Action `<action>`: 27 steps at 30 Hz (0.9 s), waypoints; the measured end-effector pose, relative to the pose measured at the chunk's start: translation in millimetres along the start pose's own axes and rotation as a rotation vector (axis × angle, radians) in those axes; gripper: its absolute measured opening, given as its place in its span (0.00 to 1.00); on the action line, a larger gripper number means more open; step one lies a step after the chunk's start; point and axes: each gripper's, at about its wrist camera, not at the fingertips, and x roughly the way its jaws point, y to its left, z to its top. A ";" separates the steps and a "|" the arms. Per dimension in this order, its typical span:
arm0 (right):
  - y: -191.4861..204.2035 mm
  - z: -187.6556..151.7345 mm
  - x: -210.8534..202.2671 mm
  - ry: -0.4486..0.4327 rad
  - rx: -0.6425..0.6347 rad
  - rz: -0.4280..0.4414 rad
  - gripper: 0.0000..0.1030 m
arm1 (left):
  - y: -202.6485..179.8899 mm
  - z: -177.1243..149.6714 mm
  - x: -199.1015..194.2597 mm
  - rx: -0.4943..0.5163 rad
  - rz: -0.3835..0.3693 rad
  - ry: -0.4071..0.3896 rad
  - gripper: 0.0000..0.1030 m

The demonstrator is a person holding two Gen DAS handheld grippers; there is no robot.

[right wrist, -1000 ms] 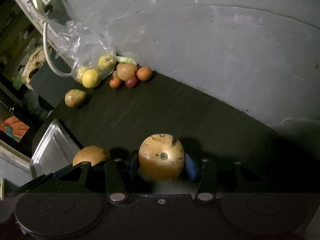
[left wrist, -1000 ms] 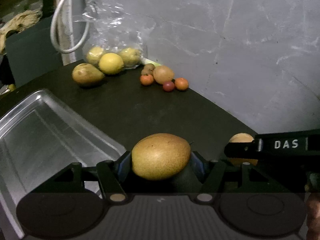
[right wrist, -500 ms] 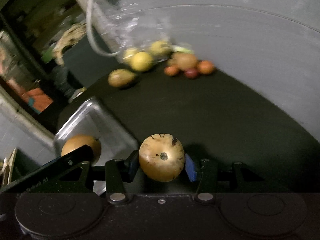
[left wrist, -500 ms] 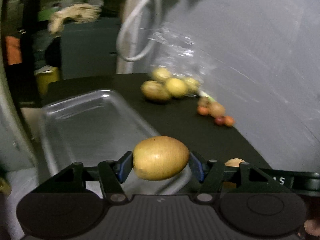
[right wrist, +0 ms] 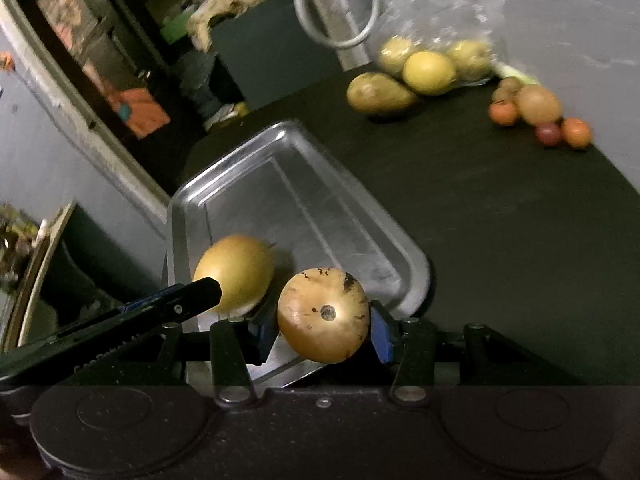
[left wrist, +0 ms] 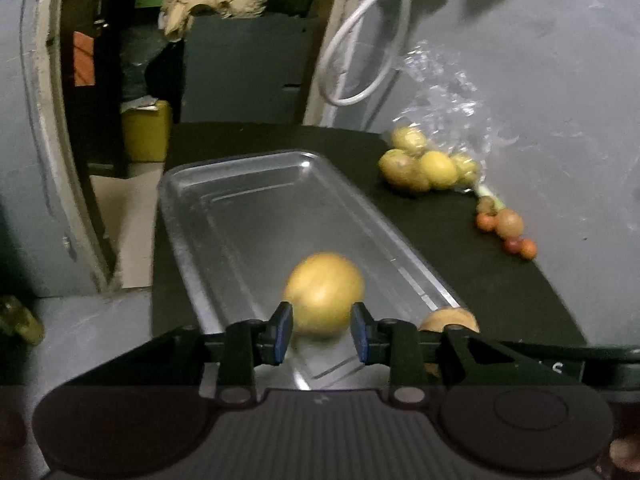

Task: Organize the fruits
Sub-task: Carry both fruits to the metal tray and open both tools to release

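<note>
Two fruits are in hand, one per claw. The left gripper (left wrist: 322, 326) clamps a yellow-brown pear (left wrist: 324, 293) between its blue pads (left wrist: 285, 330); the right gripper (right wrist: 323, 330) is clenched on a russet fruit (right wrist: 323, 314), stem scar facing the lens. A second ago both fruits hung over the dark tabletop (right wrist: 500, 216), with the metal tray (left wrist: 256, 200) off to the left edge of each view. Now the tray lies straight ahead of the left claw, and the pear sits over its near end; the right-wrist view shows the pear above the tray's near corner, with the russet fruit just beside it, over the near rim (right wrist: 416, 276). Judgement: transport is done or nearly so, and release into the tray is the step in hand. The pear is blurred, so whether it touches the tray floor cannot be told. The tray holds nothing else. Left to sort: a plastic bag (right wrist: 432, 12) of yellow fruit (right wrist: 428, 72), a loose pear (right wrist: 380, 94) by it, and a cluster of small orange and red fruits (right wrist: 540, 116) by the wall.
</note>
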 end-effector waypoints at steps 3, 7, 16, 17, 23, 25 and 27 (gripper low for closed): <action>2.1 0.2 7.6 0.004 -0.036 -0.002 0.49 | 6.8 -3.9 -2.5 -0.017 0.018 0.007 0.51; 5.0 0.8 9.6 -0.008 -0.065 0.002 0.50 | 9.2 -7.4 -10.2 -0.020 0.045 0.001 0.64; 3.6 -5.5 -7.9 -0.038 -0.110 -0.002 0.71 | 15.4 -10.7 -28.1 -0.101 0.087 -0.005 0.95; 1.7 -5.7 -11.8 -0.044 -0.110 -0.004 0.74 | 15.4 -11.2 -30.4 -0.105 0.093 -0.008 0.97; -10.0 -5.4 -35.9 -0.064 -0.144 0.002 0.92 | 12.2 -13.2 -43.5 -0.128 0.117 0.001 1.00; -14.0 -7.5 -45.2 -0.054 -0.165 0.015 0.97 | 8.8 -13.3 -45.9 -0.113 0.135 0.017 1.00; -19.1 -10.8 -52.9 -0.022 -0.195 0.023 0.98 | 4.7 -14.0 -50.0 -0.098 0.146 0.023 1.00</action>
